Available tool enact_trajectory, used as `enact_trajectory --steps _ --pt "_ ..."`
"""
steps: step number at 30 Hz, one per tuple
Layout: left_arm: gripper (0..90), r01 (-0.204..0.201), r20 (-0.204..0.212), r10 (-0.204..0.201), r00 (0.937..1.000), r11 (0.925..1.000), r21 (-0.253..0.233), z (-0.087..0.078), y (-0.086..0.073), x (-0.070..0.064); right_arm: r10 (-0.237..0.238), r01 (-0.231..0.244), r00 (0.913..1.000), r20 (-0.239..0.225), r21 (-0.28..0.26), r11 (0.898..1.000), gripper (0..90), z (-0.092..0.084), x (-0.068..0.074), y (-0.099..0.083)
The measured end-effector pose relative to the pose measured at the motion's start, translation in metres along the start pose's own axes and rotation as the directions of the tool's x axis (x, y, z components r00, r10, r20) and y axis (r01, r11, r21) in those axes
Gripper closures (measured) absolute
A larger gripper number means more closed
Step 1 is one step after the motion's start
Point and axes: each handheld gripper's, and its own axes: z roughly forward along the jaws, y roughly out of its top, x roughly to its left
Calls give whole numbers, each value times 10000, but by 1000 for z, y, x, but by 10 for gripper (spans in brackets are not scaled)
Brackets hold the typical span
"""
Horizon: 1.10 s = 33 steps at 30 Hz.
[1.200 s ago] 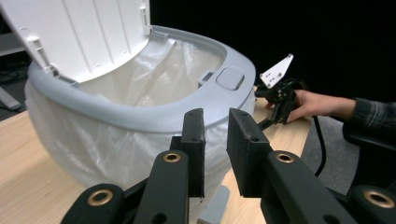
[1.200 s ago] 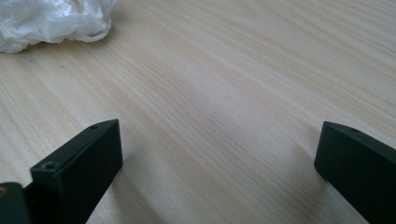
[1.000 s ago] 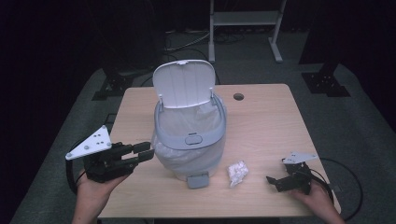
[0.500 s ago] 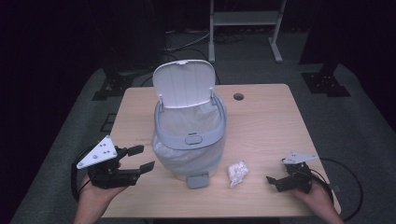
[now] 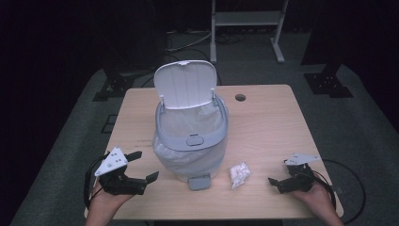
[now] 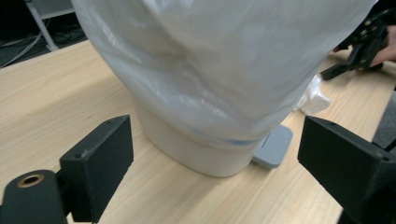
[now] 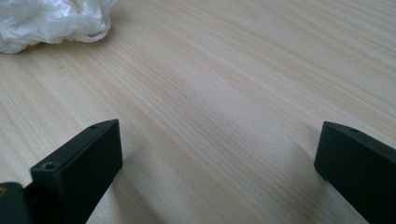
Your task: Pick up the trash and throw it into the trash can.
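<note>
On the surface (image 5: 268, 122), the bin (image 5: 190, 141) stands just ahead of the left gripper (image 5: 141, 167), between its spread fingers (image 6: 100, 161), with the pedal (image 5: 199, 182) at its near foot. The crumpled wad (image 5: 238, 173) lies beyond the bin from those fingers, ahead and left of the right gripper (image 5: 277, 181), whose fingers (image 7: 79, 165) rest low over bare surface.

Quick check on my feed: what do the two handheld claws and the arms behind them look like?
Both are black. The left claw has two blocky, square-ended jaws, a grey three-cornered plate on top and a black cable looping behind. The right claw has the same plate and a black cable curling off the table's edge. No sleeves show.
</note>
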Motion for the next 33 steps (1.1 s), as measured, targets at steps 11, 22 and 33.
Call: enact_trajectory --steps 11,22,33 --pt "0 39 -297 -15 9996 9966 817 28 -32 3 51 -51 10000 43 1 10000 0 0 1 0" --pt "0 -1 -314 57 9995 9842 1773 51 -61 5 -133 129 9996 265 133 9998 0 -1 3 3" --pt "0 -16 -268 86 9996 9679 2515 65 -80 11 15 -19 9989 -476 -78 10000 0 -12 6 12"
